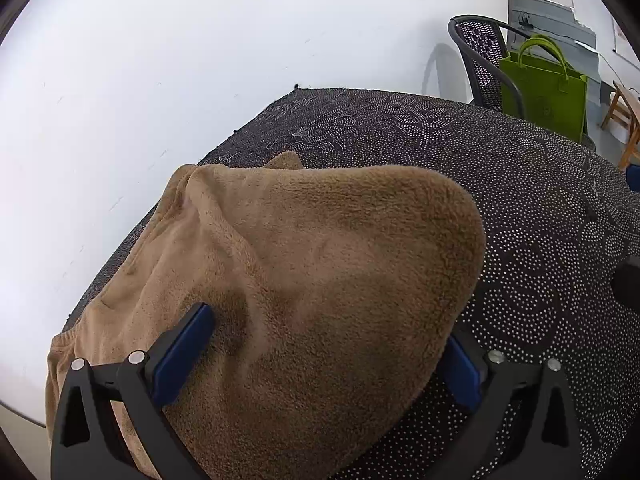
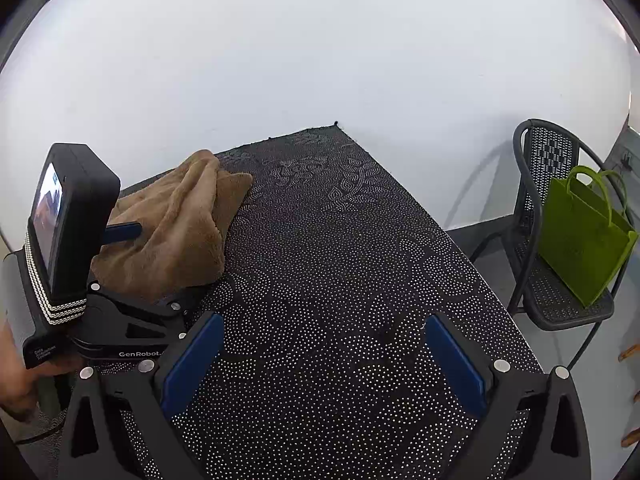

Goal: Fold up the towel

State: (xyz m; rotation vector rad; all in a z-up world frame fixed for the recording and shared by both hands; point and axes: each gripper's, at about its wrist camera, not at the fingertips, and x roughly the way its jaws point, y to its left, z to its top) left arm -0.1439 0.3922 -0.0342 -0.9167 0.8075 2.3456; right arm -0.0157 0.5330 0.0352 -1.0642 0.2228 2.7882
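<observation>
- The brown towel (image 1: 304, 280) is seen bunched on the dotted tablecloth (image 1: 520, 208), near its left edge.
- The left gripper (image 1: 324, 344) is spread wide over the towel — nothing is clamped.
- The right gripper (image 2: 324, 356) is held wide open above bare cloth, well apart from the towel.

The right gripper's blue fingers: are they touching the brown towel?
Apart. In the right wrist view the right gripper has only dotted tablecloth between its fingers; the towel lies off to the left.
</observation>
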